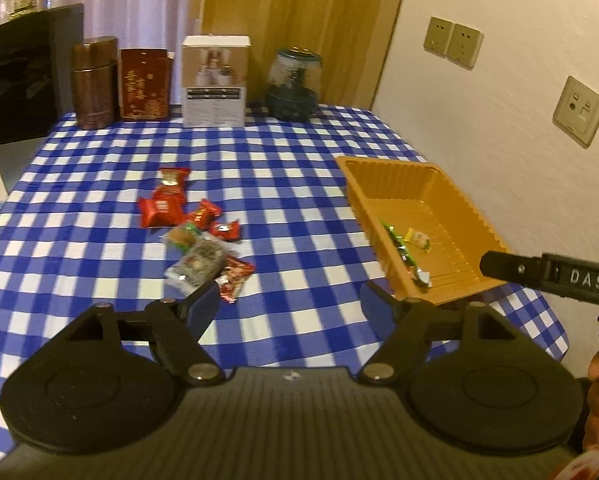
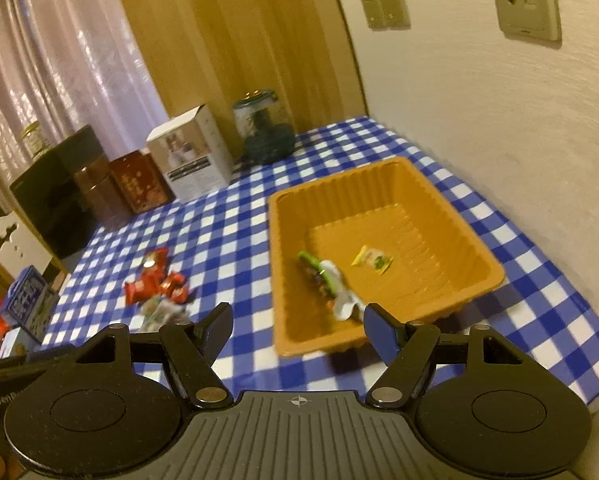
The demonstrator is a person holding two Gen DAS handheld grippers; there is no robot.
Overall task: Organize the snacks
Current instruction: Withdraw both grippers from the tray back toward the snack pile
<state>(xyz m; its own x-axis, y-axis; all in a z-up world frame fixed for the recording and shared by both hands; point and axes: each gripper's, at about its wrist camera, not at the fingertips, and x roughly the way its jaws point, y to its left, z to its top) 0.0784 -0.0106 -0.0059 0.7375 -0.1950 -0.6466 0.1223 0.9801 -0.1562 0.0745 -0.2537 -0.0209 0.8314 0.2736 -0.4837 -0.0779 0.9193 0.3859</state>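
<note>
Two snacks are already lying in the ribbed orange plastic tray [image 2: 383,200]: a long green-wrapped bar [image 2: 319,276] against its left wall and a small yellow sachet [image 2: 373,259] on the floor near the middle. The tray is sitting at the right of the blue-and-white checked worktop [image 1: 99,216], close to the wall, which is keeping the collecting point clear of the loose pile.

The remaining snacks are lying in a cluster at the centre left of the left wrist view: several red wrapped packets [image 1: 167,208], a clear pack with brown contents [image 1: 197,258] and a red printed sachet [image 1: 235,276] nearest the camera. They are well apart from the tray and are not yet sorted.

The left hand-held gripper [image 1: 289,300] is standing open with nothing between its blue pads; its left finger is showing just below the red sachet in the frame. The right hand-held gripper [image 2: 299,326] is likewise open and empty, pointing at the tray's near wall. Judged from this, a deposit is complete and the next pick is likely from the pile.

The left wrist view is showing the pile in detail, the right gripper's black body at the right edge, and part of a hand at lower right. The right wrist view is showing the tray floor fully, plus a blue carton [image 2: 29,300] at lower left that the other view is missing. Both are showing the tins, the white box [image 1: 215,80] and the glass jar [image 1: 295,84] along the rear edge.
</note>
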